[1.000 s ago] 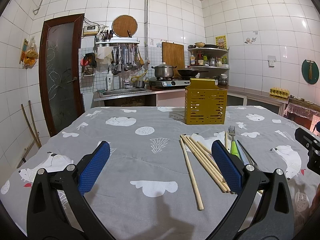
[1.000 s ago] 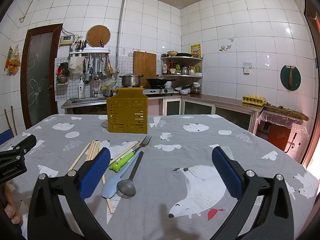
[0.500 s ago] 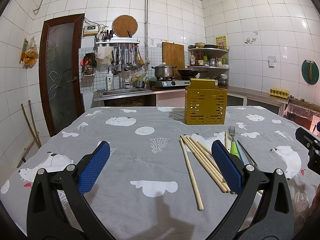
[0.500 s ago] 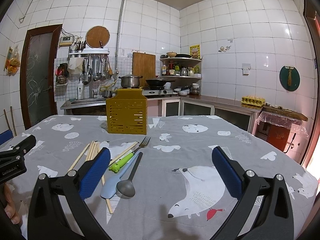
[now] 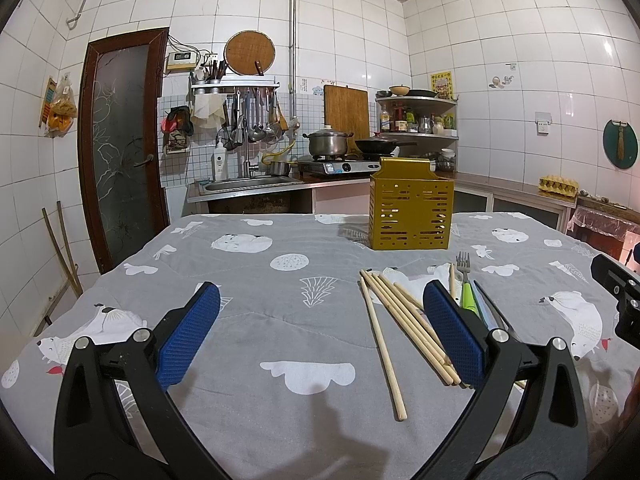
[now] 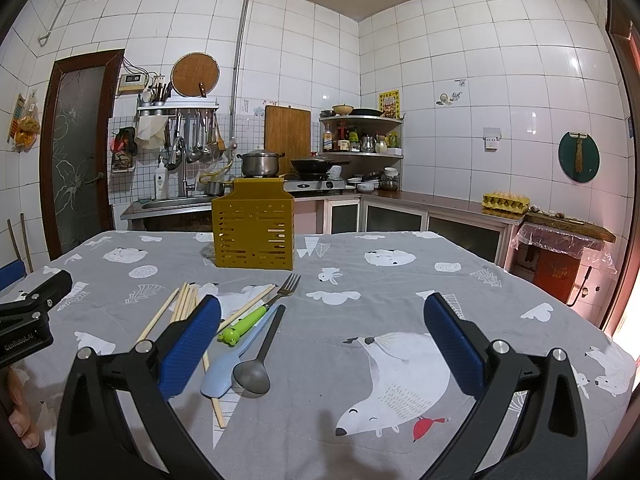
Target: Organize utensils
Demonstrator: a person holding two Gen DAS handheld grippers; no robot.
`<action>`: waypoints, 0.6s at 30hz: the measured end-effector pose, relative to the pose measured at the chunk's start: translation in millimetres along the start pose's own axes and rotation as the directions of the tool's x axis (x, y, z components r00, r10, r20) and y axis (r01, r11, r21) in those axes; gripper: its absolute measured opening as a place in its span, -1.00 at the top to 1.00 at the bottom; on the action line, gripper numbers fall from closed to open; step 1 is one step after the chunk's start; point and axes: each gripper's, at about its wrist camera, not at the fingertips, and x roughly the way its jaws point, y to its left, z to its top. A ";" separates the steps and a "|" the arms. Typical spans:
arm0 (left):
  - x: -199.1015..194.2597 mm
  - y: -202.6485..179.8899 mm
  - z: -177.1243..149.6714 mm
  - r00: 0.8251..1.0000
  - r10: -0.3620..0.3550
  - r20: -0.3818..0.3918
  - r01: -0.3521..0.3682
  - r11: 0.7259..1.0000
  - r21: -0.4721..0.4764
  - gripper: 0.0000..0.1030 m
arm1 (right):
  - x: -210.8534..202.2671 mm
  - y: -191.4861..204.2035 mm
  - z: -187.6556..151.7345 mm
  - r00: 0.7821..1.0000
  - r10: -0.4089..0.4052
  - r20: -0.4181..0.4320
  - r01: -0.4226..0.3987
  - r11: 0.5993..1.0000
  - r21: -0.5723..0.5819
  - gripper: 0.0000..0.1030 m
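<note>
No visible change — utensils unmoved, both claws holding same pose.

The only words that can be read are "GenRobot.AI", in white letters on the black side of the left gripper (image 6: pixel 28 320), seen at the left edge of the right wrist view. The yellow poster (image 6: pixel 389 100) on the wall has marks on it, but they are too small to read

Two low wrist views across the table (image 5: pixel 248 320), sharing the yellow caddy (image 5: pixel 412 216).
</note>
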 end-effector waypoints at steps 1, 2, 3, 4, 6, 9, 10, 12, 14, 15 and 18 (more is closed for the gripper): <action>-0.1 0.1 0.0 1.000 0.000 0.000 0.000 1.000 0.000 -0.90 | -0.2 0.6 -0.2 1.000 0.000 0.000 0.000 1.000 0.000 -0.93; -0.3 -0.2 0.1 1.000 0.000 0.001 0.000 1.000 0.000 -0.90 | -3.1 -2.2 2.9 1.000 -0.002 0.000 0.002 1.000 0.001 -0.93; -0.1 -0.1 0.1 1.000 0.000 0.000 0.000 1.000 0.000 -0.90 | -7.1 -5.4 6.7 1.000 -0.003 0.000 0.003 1.000 0.002 -0.93; -0.2 -0.2 0.2 1.000 -0.001 0.000 0.001 1.000 0.000 -0.90 | -7.3 -5.6 6.9 1.000 -0.003 0.001 0.003 1.000 0.002 -0.93; -0.2 -0.2 0.1 1.000 0.000 0.000 0.000 1.000 -0.001 -0.90 | -7.2 -5.3 6.6 1.000 -0.003 0.001 0.003 1.000 0.002 -0.93; -0.4 -0.3 0.1 1.000 0.000 0.001 0.000 1.000 0.000 -0.90 | -7.4 -5.6 6.7 1.000 -0.003 0.002 0.003 1.000 0.002 -0.93; -0.2 -0.1 0.0 1.000 0.000 0.001 0.000 1.000 0.000 -0.90 | -7.4 -4.5 5.8 1.000 -0.003 0.002 0.003 1.000 0.001 -0.93; -0.3 -0.3 0.1 1.000 0.000 0.001 0.000 1.000 -0.001 -0.90 | -7.4 -5.2 6.3 1.000 -0.003 0.002 0.003 1.000 0.001 -0.93; -0.3 -0.1 0.0 1.000 0.000 0.001 0.000 1.000 -0.001 -0.90 | -7.5 -5.0 6.1 1.000 -0.003 0.003 0.003 1.000 0.002 -0.93; -0.4 -0.2 0.0 1.000 0.000 0.001 0.000 1.000 -0.001 -0.90 | -7.5 -5.6 6.6 1.000 -0.003 0.003 0.003 1.000 0.002 -0.93; -0.3 -0.1 0.0 1.000 0.000 0.001 0.000 1.000 -0.001 -0.90 | -8.0 -6.1 7.8 1.000 -0.004 0.003 0.004 1.000 0.002 -0.93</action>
